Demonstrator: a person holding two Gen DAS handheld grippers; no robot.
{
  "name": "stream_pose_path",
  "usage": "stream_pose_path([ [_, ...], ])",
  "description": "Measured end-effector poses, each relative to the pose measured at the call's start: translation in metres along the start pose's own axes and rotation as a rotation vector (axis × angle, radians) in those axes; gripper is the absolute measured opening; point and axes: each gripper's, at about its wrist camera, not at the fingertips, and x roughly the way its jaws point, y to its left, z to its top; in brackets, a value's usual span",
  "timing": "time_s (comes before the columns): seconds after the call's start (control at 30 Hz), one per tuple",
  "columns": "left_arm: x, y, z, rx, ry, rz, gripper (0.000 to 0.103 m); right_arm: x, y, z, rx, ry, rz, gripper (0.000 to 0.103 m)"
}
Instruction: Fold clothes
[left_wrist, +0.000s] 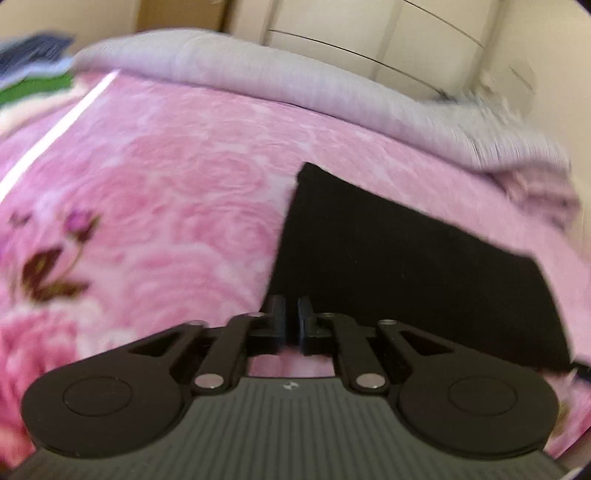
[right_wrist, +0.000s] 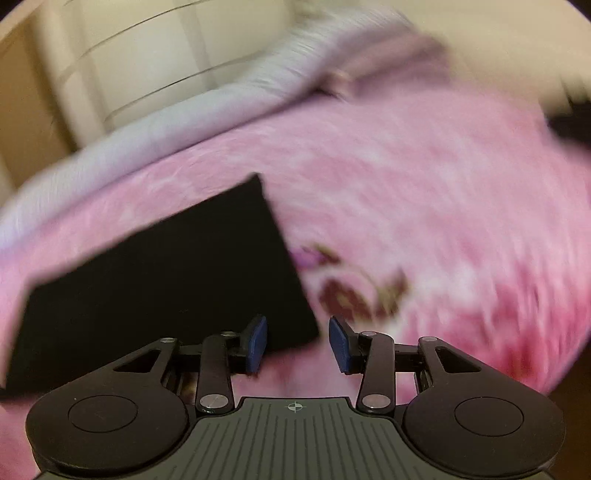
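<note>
Two fisheye views look out over a bed covered by one pink blanket (left_wrist: 177, 177) printed with large roses. Both views are blurred, the right wrist view more so.

In the left wrist view, at the far left edge, sits a small heap of blue, white and green cloth (left_wrist: 35, 66), too smeared to count its pieces; the other view does not show it. A grey quilt (left_wrist: 258, 74) runs along the far side of the bed, with cream cupboard doors (left_wrist: 388, 37) behind it. One folded black garment (left_wrist: 406, 266) lies flat on the blanket, right of centre. The left gripper (left_wrist: 291, 323) is at the garment's near left corner, its two fingers drawn almost together with only a thin slit between them. Whether any cloth is pinched in that slit cannot be told, as black fingers sit against black fabric.

In the right wrist view the same black garment (right_wrist: 155, 280) lies at the left, a neat dark rectangle on the blanket (right_wrist: 424, 184). The right gripper (right_wrist: 297, 345) hangs just past the garment's near right corner. Its two fingers, faced with blue pads (right_wrist: 258, 343), stand well apart and hold nothing; the left pad overlaps the garment's edge, the right one is over bare blanket. Only this view shows a dark shape (right_wrist: 569, 118) at the far right edge, too blurred to name. The grey quilt (right_wrist: 166, 110) and cupboard doors (right_wrist: 147, 48) appear again at the far left.
</note>
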Motion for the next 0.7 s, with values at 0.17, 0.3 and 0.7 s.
stream_pose_path([
  [0.17,0.0,0.033,-0.007,-0.336,0.049,-0.091,0.039,-0.01,-0.036,0.0,0.385,0.094,0.138,0.053],
  [0.3,0.016,0.041,-0.008,-0.455,0.061,-0.108,0.039,0.009,-0.044,0.005,0.515,0.071,0.169,0.053],
  [0.7,0.009,0.002,-0.007,-0.208,-0.015,-0.04,0.014,0.028,-0.054,0.039,0.451,0.0,0.085,0.01],
])
